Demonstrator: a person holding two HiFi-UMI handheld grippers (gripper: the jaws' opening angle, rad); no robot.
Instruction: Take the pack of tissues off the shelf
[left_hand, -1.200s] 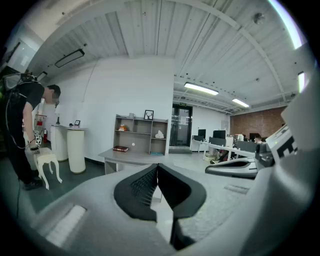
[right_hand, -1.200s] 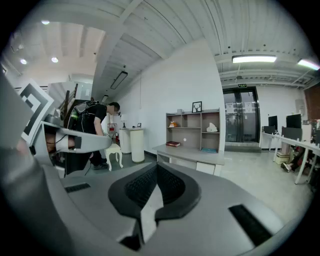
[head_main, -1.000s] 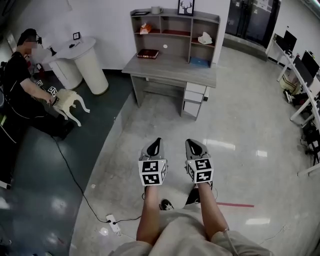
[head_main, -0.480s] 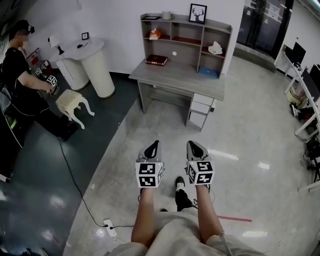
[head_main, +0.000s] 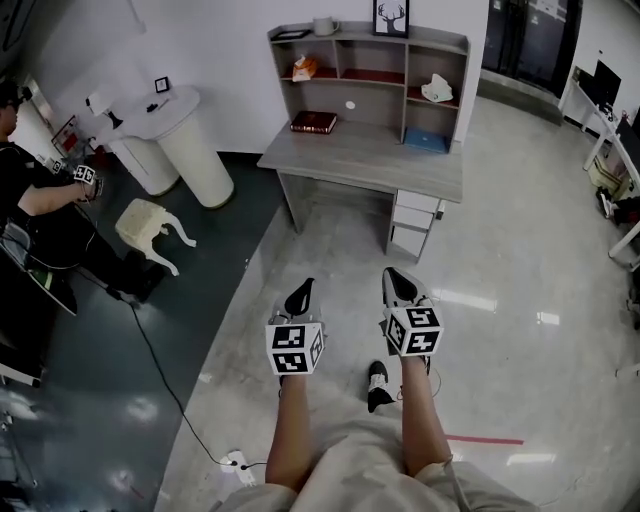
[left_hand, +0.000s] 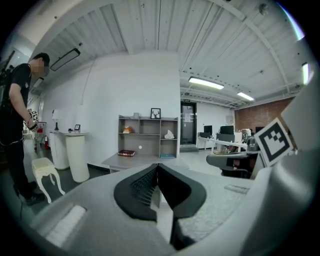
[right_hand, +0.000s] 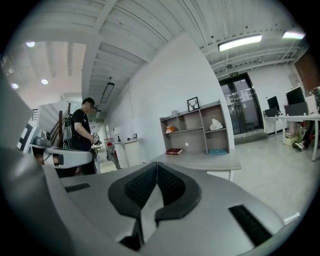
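Far left of the desk (head_main: 370, 160): a person (head_main: 40, 215) in black clothes, then a small white stool (head_main: 150, 222) with curvy legs and a tall round white stand (head_main: 175, 135). Below those, a thin black cable (head_main: 155, 360) across the dark floor. On the grey wooden desk top, a flat red-brown book (head_main: 313, 122). In the top left box of the desk's shelf, the small orange pack of tissues (head_main: 305, 68), soft-looking, with white at its top. On the shelf's roof, a cup (head_main: 324, 26) and a framed deer picture (head_main: 391, 17). In the right box, a crumpled white lump (head_main: 436, 88); under it, something flat and blue (head_main: 425, 140). Well apart from the desk, over the shiny pale floor (head_main: 520, 260): left gripper (head_main: 303, 290), grey with ribbed black pads, pressed tight together, holding nothing. Just beside it, right gripper (head_main: 395, 278), the same, pinched together, nothing in it. Between the grippers and the desk: shiny floor.
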